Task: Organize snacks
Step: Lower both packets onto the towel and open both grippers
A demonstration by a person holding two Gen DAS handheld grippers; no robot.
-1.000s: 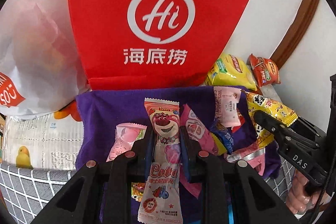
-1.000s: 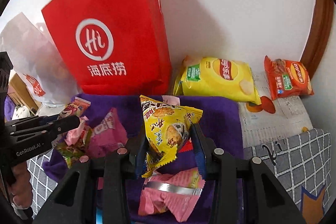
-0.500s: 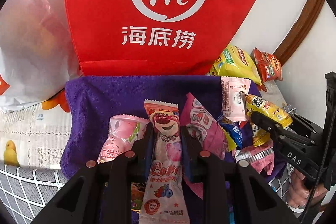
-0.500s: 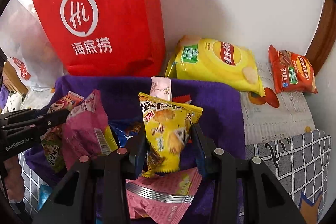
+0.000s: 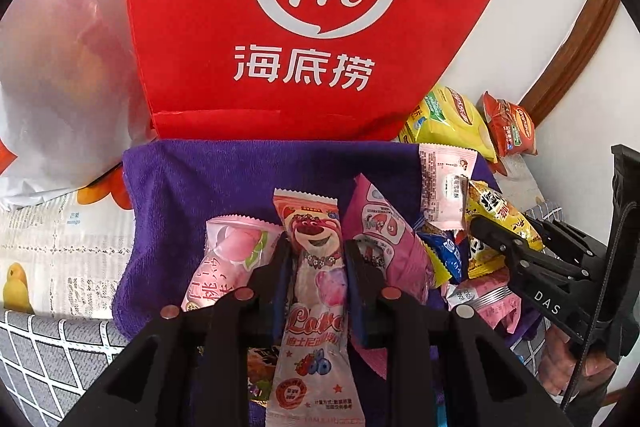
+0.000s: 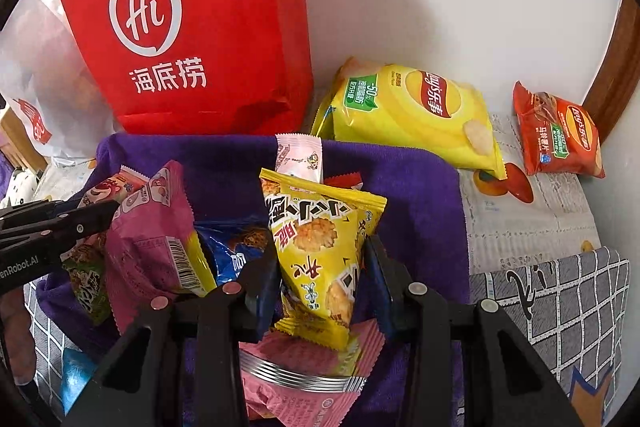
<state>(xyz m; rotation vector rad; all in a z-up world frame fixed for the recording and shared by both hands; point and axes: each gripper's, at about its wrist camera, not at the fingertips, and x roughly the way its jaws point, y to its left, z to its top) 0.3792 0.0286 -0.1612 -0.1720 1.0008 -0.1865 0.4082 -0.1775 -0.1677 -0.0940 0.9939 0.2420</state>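
My left gripper (image 5: 316,247) is shut on a long pink bear-print candy packet (image 5: 316,291) and holds it above the purple cloth (image 5: 192,179). My right gripper (image 6: 322,247) is shut on a yellow cracker packet (image 6: 320,247) over the same cloth (image 6: 420,195). Several small snack packs lie in a pile on the cloth, among them a pink pack (image 6: 152,239), a blue pack (image 6: 236,251) and a peach candy pack (image 5: 228,259). The right gripper also shows in the left wrist view (image 5: 504,243), and the left gripper in the right wrist view (image 6: 68,223).
A red paper bag (image 5: 312,27) stands against the wall behind the cloth. A white plastic bag (image 5: 52,107) sits at its left. A yellow chip bag (image 6: 416,107) and an orange chip bag (image 6: 560,135) lie at the right. A grey checked cover (image 6: 560,307) lies in front.
Both grippers have moved forward toward the red bag with their packets still held. The red bag fills more of both views.
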